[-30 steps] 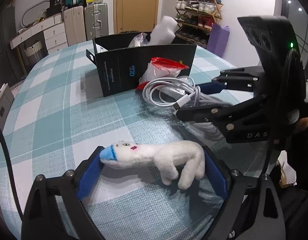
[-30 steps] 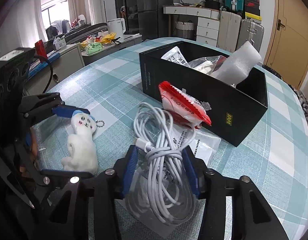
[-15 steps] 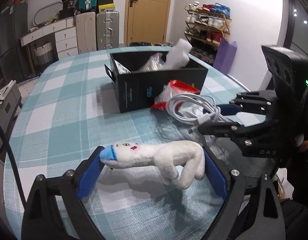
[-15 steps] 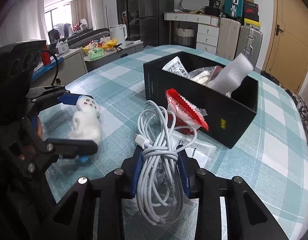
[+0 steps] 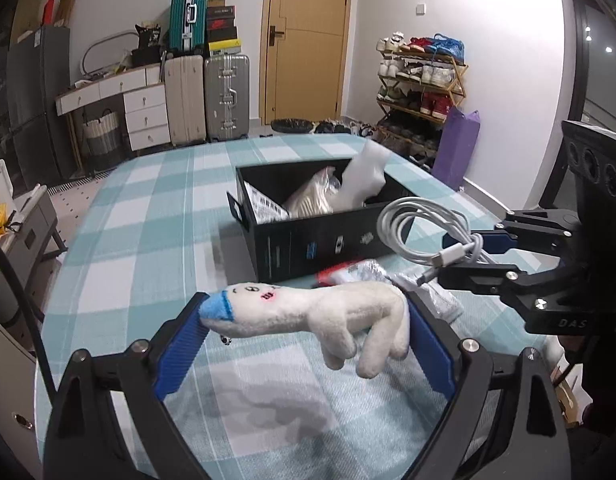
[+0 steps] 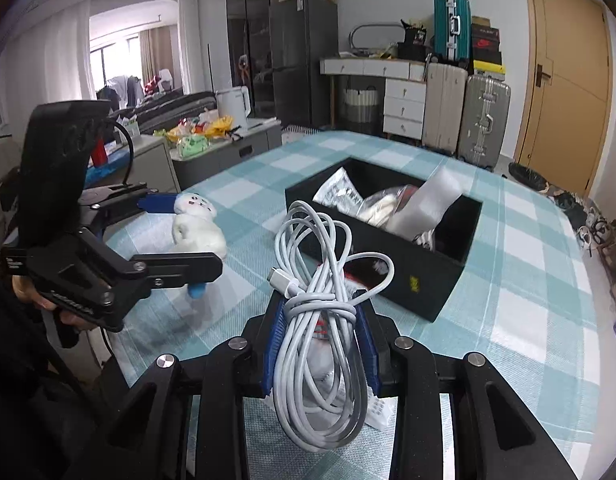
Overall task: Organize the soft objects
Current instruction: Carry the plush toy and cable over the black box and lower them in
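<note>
My left gripper (image 5: 306, 326) is shut on a white plush toy (image 5: 315, 314) with a blue cap, held lengthwise between the blue pads above the checked tablecloth. It also shows in the right wrist view (image 6: 198, 226), at the left. My right gripper (image 6: 319, 320) is shut on a coiled white cable (image 6: 323, 304) and holds it up off the table. The cable shows in the left wrist view (image 5: 423, 236) in front of the black box (image 5: 319, 240). The open black box (image 6: 423, 276) holds plastic bags and a white foam piece.
A red-and-white packet (image 5: 347, 274) and a clear plastic bag (image 5: 435, 298) lie on the table in front of the box. The table (image 5: 156, 216) has a teal checked cloth. Suitcases, drawers and a shoe rack stand behind it.
Both grippers have lifted their loads off the table: the plush toy and the cable now hang in the air. The right gripper closed tighter on the cable bundle.
</note>
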`<move>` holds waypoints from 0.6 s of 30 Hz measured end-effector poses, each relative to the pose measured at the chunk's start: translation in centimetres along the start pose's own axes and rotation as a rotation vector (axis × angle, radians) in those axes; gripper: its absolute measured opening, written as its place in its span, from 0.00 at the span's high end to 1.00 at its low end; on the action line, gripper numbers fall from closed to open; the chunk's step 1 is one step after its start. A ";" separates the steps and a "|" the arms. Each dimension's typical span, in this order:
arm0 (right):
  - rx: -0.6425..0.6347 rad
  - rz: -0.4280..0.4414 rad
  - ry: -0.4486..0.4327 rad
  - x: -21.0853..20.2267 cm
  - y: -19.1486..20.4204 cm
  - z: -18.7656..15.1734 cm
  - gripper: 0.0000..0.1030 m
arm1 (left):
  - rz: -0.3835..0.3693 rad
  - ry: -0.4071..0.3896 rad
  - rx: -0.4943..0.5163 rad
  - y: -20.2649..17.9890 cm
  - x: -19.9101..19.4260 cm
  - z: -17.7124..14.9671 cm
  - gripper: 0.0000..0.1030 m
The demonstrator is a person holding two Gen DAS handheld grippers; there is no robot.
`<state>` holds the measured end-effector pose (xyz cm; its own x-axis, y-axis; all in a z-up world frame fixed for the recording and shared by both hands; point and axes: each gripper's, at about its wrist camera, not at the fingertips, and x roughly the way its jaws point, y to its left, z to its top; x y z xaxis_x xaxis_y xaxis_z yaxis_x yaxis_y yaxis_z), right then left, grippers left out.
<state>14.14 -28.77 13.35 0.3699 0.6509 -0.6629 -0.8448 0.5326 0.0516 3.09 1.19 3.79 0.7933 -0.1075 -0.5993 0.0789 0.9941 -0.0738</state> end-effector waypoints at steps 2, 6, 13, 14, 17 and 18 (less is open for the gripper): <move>0.005 -0.010 -0.016 -0.6 -0.2 0.3 0.68 | 0.007 -0.015 0.001 0.0 0.0 0.4 0.10; 0.021 -0.033 -0.042 -1.4 -0.6 0.9 0.68 | 0.008 -0.038 -0.001 0.0 -0.1 1.5 0.10; 0.067 -0.054 -0.091 -2.1 -1.6 1.9 0.68 | 0.030 -0.070 -0.003 0.3 0.6 3.3 0.10; 0.074 -0.058 -0.098 -2.2 -1.9 2.1 0.68 | 0.030 -0.074 -0.005 0.3 0.7 3.5 0.10; 0.096 -0.072 -0.127 -2.6 -2.3 2.6 0.68 | 0.039 -0.080 -0.013 0.5 1.2 4.2 0.10; 0.107 -0.076 -0.137 -2.7 -2.6 2.8 0.68 | 0.043 -0.081 -0.016 0.5 1.4 4.4 0.10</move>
<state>16.41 -30.37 17.06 0.4864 0.6701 -0.5606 -0.7689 0.6330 0.0895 6.92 1.63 6.47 0.8419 -0.0626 -0.5360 0.0347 0.9975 -0.0621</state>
